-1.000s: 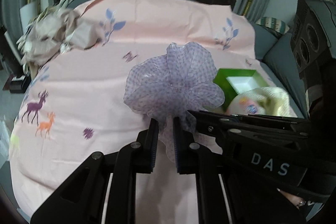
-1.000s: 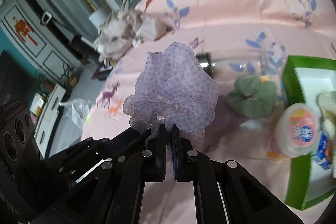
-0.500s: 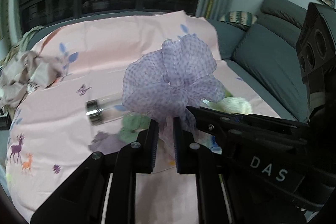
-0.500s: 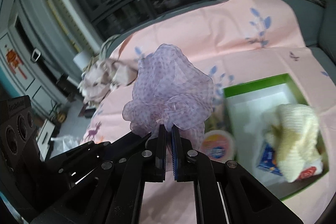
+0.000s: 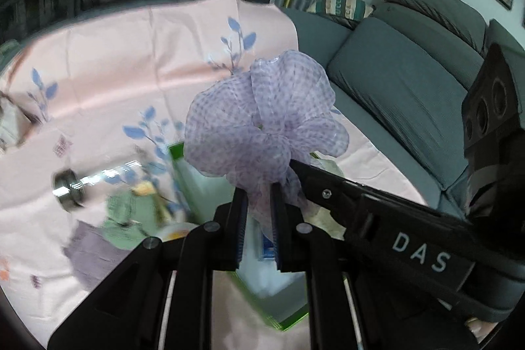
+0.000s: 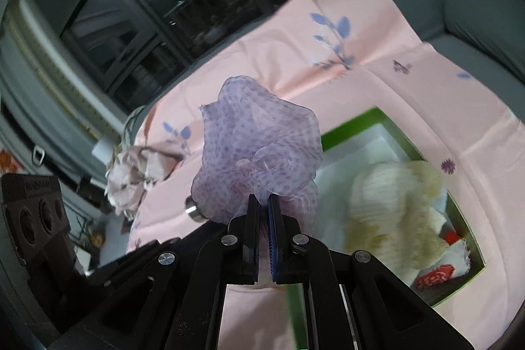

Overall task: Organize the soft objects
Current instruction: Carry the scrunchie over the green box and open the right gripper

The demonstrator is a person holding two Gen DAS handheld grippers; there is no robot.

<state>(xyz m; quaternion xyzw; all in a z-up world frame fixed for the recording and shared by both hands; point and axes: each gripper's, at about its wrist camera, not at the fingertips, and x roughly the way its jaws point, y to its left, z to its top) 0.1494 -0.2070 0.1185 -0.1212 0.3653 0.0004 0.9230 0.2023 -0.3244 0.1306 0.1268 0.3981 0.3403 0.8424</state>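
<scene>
A sheer lilac dotted scrunchie (image 5: 262,117) hangs in the air, pinched from two sides. My left gripper (image 5: 258,195) is shut on its lower edge, and my right gripper (image 6: 262,202) is shut on the same scrunchie (image 6: 259,153). Below it lies the green-rimmed box (image 6: 370,117) with a white inside, holding a cream fluffy cloth (image 6: 393,199) and a piece with red flowers (image 6: 436,277). In the left wrist view the box (image 5: 288,322) sits right under the fingers, and the right gripper's black body (image 5: 410,238) reaches in from the right.
A pink printed sheet (image 5: 131,64) covers the surface. On it lie a clear bottle with a metal cap (image 5: 85,182), a green scrunchie (image 5: 131,218) and a mauve cloth (image 5: 88,255). A crumpled beige cloth (image 6: 131,176) sits at the far left edge. A grey sofa (image 5: 410,81) stands to the right.
Both grippers carried the lilac scrunchie to the right across the sheet, from over bare sheet to above the green box. Both views rolled; the sofa came into view.
</scene>
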